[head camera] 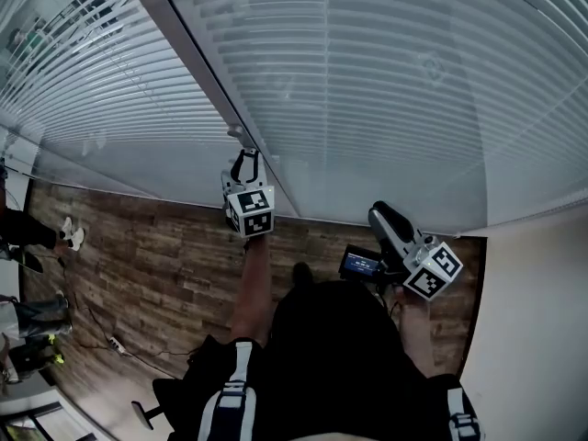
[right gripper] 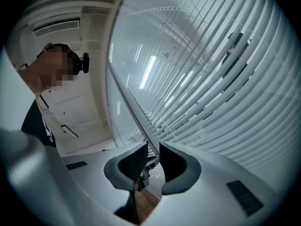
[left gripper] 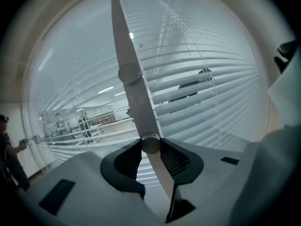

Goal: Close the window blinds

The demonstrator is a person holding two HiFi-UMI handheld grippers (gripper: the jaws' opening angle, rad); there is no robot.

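White slats, left panel: horizontal, tilted partly open; lit room visible through the gaps in the left gripper view.
Wand: slim pale rod beside the dark post between the two panels; passes straight between the left jaws.
Left gripper: raised to the post, clamped on the wand, both pads against it.
Handling of the wand: likely light, stiff and smooth, so apt to slip round inside the pads when twisted. Best taken with a firm pinch across its width, low on the shaft, and turned about its own length rather than pulled sideways.
Slats, right panel: closer to flat, with a few dark gaps showing high up in the right gripper view.
Handling of the slats: probably thin, springy and easily creased; better left untouched.
Right gripper: jaws apart, nothing between them, held low near the bottom edge of the right panel.
Step in hand: probably rolling the wand to tip the slats shut.
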